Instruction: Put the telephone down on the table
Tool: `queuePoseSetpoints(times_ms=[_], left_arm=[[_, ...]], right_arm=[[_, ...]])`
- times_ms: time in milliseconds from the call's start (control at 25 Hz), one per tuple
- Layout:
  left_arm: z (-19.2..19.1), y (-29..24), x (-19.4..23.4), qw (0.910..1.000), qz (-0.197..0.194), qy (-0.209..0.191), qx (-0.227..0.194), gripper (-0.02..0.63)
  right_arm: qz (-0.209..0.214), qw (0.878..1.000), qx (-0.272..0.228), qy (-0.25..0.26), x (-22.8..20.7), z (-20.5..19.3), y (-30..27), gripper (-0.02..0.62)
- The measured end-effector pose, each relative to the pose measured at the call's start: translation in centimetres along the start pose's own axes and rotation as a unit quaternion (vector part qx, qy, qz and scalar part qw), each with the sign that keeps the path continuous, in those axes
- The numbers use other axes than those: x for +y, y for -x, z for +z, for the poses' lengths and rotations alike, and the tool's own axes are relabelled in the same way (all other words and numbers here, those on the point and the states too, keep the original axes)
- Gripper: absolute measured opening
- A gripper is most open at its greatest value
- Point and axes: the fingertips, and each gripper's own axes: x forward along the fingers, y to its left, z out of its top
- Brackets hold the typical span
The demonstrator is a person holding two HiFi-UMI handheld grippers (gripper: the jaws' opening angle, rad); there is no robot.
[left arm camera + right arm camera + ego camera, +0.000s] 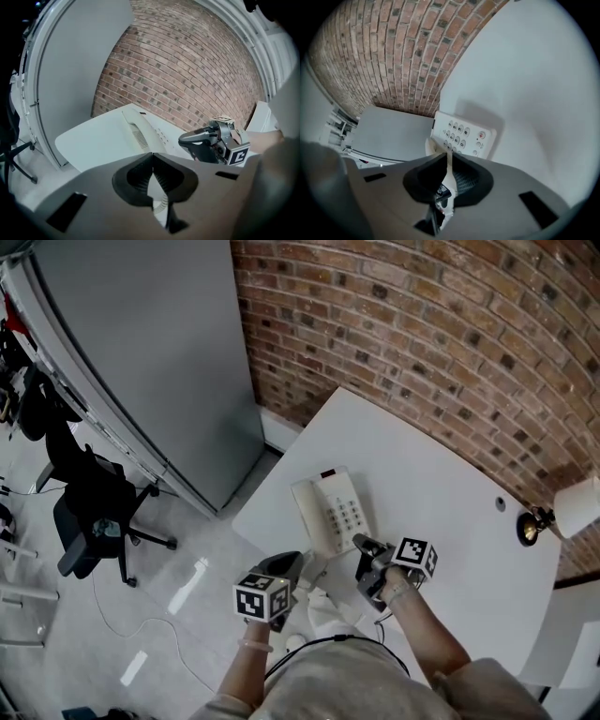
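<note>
A white telephone [328,512] with its handset on the cradle lies on the white table [427,470] near the front edge. It also shows in the left gripper view [140,133] and, keypad up, in the right gripper view [461,133]. My left gripper [302,564] is just short of the telephone's near end. Its jaws [152,165] are shut, and a coiled cord [161,206] shows below them. My right gripper [360,543] is at the telephone's near right corner. It [449,165] is shut on a thin white cord [449,157] that runs up between the pads.
A brick wall [422,324] stands behind the table and a grey partition [159,352] to the left. A black office chair [89,512] is on the floor at the left. A lamp [562,512] sits at the table's right edge, by a small hole [500,504].
</note>
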Motion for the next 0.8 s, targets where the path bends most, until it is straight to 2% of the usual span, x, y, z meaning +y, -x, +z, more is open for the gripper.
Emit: queuePoseSetpoints(times_ms=[120,240,400,640,800], left_arm=[[0.2,1.3,0.7,0.9998,0.016,0.002,-0.015,0.006],[0.8,2.7,1.0,0.9987,0.029,-0.002,-0.043,0.006],[1.7,5.0,1.4,0.9956,0.051,-0.019,-0.077,0.006],[2.5,8.6,1.9,0.9895,0.08,-0.033,-0.116,0.006],[3.1,11.4,1.8,0.9832,0.095,-0.049,-0.148,0.006]], right_arm=[[0.0,0.998,-0.013,0.06,0.2,0.2,0.8,0.008],[0.009,0.989,-0.029,0.143,1.1,0.5,1.9,0.006],[0.014,0.967,-0.049,0.25,2.7,0.5,3.7,0.005],[0.022,0.929,-0.079,0.361,4.5,-0.7,6.0,0.005],[0.028,0.904,-0.098,0.414,5.8,-2.3,7.6,0.005]])
